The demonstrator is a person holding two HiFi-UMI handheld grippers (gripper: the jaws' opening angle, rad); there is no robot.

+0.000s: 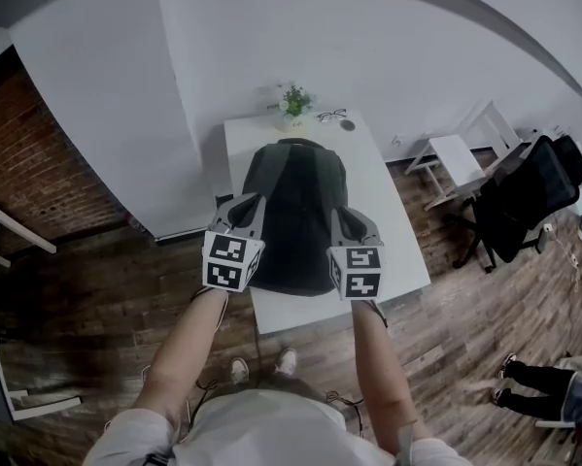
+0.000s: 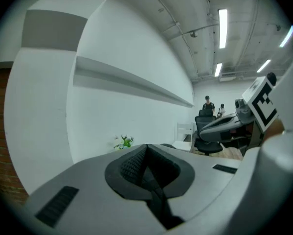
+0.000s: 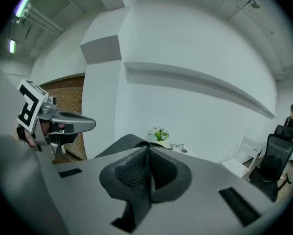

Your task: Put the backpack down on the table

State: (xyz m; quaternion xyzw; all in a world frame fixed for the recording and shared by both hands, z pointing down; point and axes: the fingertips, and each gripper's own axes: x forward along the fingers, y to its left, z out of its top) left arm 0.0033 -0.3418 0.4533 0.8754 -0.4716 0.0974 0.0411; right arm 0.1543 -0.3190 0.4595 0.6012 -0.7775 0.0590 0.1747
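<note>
A dark grey backpack [image 1: 292,212] lies flat on the white table [image 1: 393,231], its top handle towards the wall. My left gripper [image 1: 249,205] hovers at the backpack's near left side, and my right gripper [image 1: 343,216] at its near right side. In the left gripper view the textured pads [image 2: 131,165] meet with nothing between them, so that gripper [image 2: 146,148] is shut. My right gripper [image 3: 147,150] is shut too, its pads closed on nothing. A strip of the backpack [image 3: 118,145] shows beyond its jaws. Whether either gripper touches the backpack I cannot tell.
A small potted plant [image 1: 293,102] and a pair of glasses [image 1: 331,116] sit at the table's far end by the white wall. A black office chair [image 1: 524,197] and a white chair [image 1: 461,153] stand to the right. A person's legs [image 1: 543,382] show at the lower right.
</note>
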